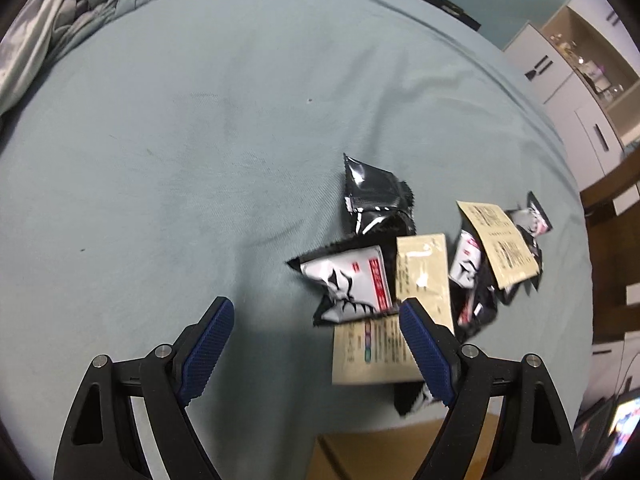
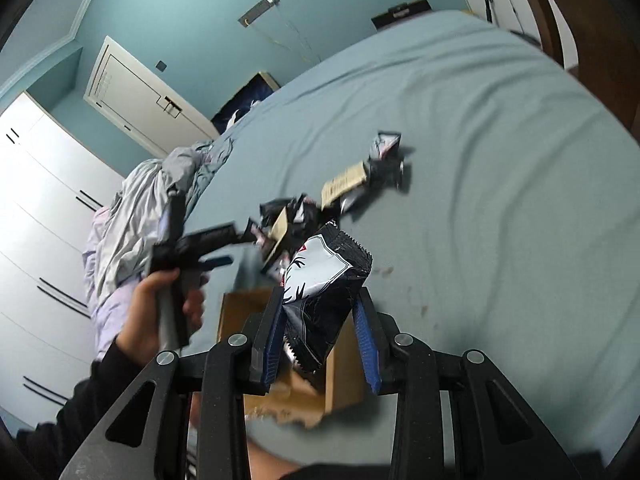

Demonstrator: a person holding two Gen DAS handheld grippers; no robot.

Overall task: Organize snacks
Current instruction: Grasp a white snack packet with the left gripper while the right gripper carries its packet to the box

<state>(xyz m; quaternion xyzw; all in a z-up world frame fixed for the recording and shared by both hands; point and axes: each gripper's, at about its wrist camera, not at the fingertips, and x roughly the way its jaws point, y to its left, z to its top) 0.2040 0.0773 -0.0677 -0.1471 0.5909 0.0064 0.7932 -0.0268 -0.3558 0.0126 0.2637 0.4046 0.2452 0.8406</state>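
Several snack packets lie scattered on a blue-grey bed sheet [image 1: 200, 140]: black-and-white packets [image 1: 348, 284] and beige sachets [image 1: 422, 272]. My left gripper [image 1: 316, 308] is open and empty, hovering just above the near edge of the pile. My right gripper [image 2: 320, 300] is shut on a black-and-white snack packet [image 2: 324, 284] and holds it above an open cardboard box [image 2: 340, 376]. The rest of the pile [image 2: 348, 184] lies farther back on the bed in the right wrist view. The left gripper [image 2: 216, 258], held in a hand, also shows there.
The cardboard box [image 1: 380, 452] sits at the bed's near edge. A crumpled grey blanket [image 1: 80, 4] lies at the far left of the bed. White cabinets [image 1: 580, 92] and wooden furniture [image 1: 612, 200] stand to the right. White wardrobes [image 2: 44, 240] and a door [image 2: 140, 100] stand beyond.
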